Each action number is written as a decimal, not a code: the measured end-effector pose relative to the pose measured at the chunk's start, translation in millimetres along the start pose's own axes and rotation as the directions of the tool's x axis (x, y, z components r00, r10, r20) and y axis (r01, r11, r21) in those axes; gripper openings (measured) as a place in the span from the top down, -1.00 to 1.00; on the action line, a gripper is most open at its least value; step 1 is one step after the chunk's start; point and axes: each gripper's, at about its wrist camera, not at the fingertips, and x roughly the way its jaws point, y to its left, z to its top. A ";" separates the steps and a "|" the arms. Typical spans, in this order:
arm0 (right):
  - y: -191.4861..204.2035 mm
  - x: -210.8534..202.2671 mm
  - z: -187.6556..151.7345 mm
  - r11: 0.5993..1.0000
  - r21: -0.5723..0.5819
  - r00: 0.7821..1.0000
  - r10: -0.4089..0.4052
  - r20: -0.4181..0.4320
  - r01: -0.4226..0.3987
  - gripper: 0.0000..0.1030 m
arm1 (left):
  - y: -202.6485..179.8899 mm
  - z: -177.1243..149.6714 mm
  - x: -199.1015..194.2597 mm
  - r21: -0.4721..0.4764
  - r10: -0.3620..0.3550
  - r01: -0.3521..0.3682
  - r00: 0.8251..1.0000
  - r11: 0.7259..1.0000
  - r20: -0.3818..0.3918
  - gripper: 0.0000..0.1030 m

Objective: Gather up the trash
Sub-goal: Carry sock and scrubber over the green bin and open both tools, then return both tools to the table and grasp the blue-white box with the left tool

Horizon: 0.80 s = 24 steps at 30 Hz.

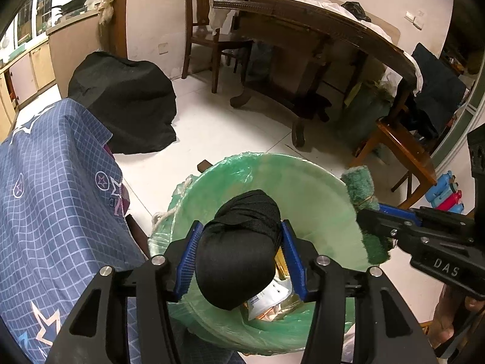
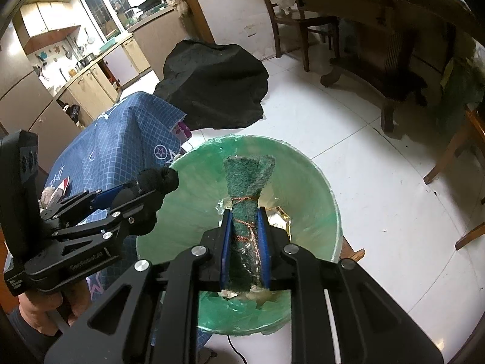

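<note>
Much of the bin's contents lie out of sight

The black bundle (image 1: 239,251) between the left gripper (image 1: 241,257) pads covers most of the trash in the green-lined bin (image 1: 303,188); the printing on a white packet (image 1: 268,298) there is too small to read, and the right gripper (image 2: 245,248) hides the scouring pad's (image 2: 248,176) lower end.

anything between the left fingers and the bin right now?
Yes: a black cloth bundle sits between the left fingers, hanging over the green-lined bin. The left wrist view shows it best.
</note>
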 end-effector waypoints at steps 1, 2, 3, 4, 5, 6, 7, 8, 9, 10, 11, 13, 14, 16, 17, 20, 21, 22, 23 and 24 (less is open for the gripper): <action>-2.7 -0.7 -0.2 1.000 0.010 1.000 0.005 0.004 -0.005 0.55 | -0.5 0.2 0.7 0.000 0.002 -0.002 1.000 1.000 -0.002 -0.11; -4.6 -1.0 -0.2 1.000 0.017 1.000 0.006 0.008 -0.006 0.48 | -0.2 0.1 1.2 0.000 0.006 -0.006 1.000 1.000 -0.002 -0.15; -6.5 -2.1 -0.6 1.000 0.023 1.000 0.003 0.013 -0.004 0.39 | 0.3 -0.2 0.8 0.000 0.010 -0.010 1.000 1.000 0.002 -0.18; -7.9 -2.9 -0.6 1.000 0.026 1.000 0.004 0.018 -0.004 0.33 | 0.4 -0.1 0.7 0.000 0.011 -0.011 1.000 1.000 0.003 -0.20; -9.3 -3.5 -0.8 0.999 0.030 1.000 0.010 0.021 -0.011 0.30 | 0.7 -0.2 0.8 0.000 0.012 -0.012 1.000 1.000 0.003 -0.21; -10.0 -3.9 -0.3 0.999 0.032 1.000 0.009 0.024 -0.010 0.27 | 0.8 -0.3 0.8 0.000 0.016 -0.016 1.000 1.000 0.004 -0.22; -10.2 -4.8 -0.5 0.999 0.031 1.000 0.007 0.029 -0.007 0.26 | -0.1 -0.1 0.8 0.001 0.016 -0.016 1.000 1.000 0.004 -0.23; -10.7 -5.6 0.3 0.999 0.033 0.999 0.008 0.031 -0.010 0.26 | -0.8 -0.3 0.7 0.003 0.016 -0.016 1.000 1.000 0.003 -0.23; -11.2 -5.9 0.5 0.999 0.034 0.999 0.009 0.033 -0.010 0.26 | -1.5 -0.7 0.6 0.006 0.019 -0.019 1.000 1.000 0.004 -0.23; -11.6 -6.1 0.4 0.999 0.033 0.999 0.008 0.035 -0.009 0.26 | -2.1 -1.1 0.6 0.009 0.021 -0.021 1.000 1.000 0.003 -0.23; -11.4 -6.5 0.5 0.999 0.033 0.999 0.007 0.036 -0.009 0.26 | -2.7 -1.3 0.7 0.010 0.021 -0.021 1.000 1.000 0.002 -0.23; -10.7 -7.1 -0.1 0.999 0.034 0.999 0.006 0.038 -0.007 0.26 | -3.7 -1.0 0.6 0.011 0.022 -0.022 1.000 1.000 0.002 -0.23; -10.4 -7.3 -0.1 0.999 0.034 0.999 0.005 0.039 -0.006 0.26 | -3.8 -1.4 0.3 0.011 0.022 -0.022 1.000 1.000 0.002 -0.23; -10.2 -7.8 -0.8 0.999 0.033 0.999 0.004 0.040 -0.005 0.26 | -4.9 -1.1 0.3 0.011 0.022 -0.022 1.000 1.000 0.003 -0.23; -9.5 -8.2 -1.2 0.999 0.032 0.999 0.003 0.040 -0.004 0.26 | -5.1 -1.7 -0.3 0.014 0.024 -0.024 1.000 1.000 0.004 -0.23; -7.8 -11.3 -3.5 1.000 0.024 0.999 -0.004 0.048 0.003 0.19 | -5.3 -3.8 -3.1 0.016 0.025 -0.026 1.000 1.000 0.005 -0.23; -5.3 -13.9 -4.9 1.000 0.015 0.998 -0.005 0.057 0.004 0.11 | -3.6 -5.5 -6.1 0.015 0.025 -0.025 1.000 1.000 0.006 -0.23; -1.4 -17.9 -6.6 1.000 0.000 0.997 -0.010 0.071 0.010 0.05 | -2.1 -7.7 -9.9 0.014 0.025 -0.025 1.000 1.000 0.009 -0.23; 4.2 -22.6 -8.9 1.000 -0.016 0.996 -0.012 0.090 0.013 0.01 | 0.6 -10.5 -17.1 0.014 0.024 -0.024 1.000 1.000 0.017 -0.23; 10.0 -27.8 -11.6 0.999 -0.031 0.994 -0.008 0.111 0.012 -0.10 | 3.3 -12.8 -22.3 0.015 0.025 -0.025 0.999 1.000 0.024 -0.23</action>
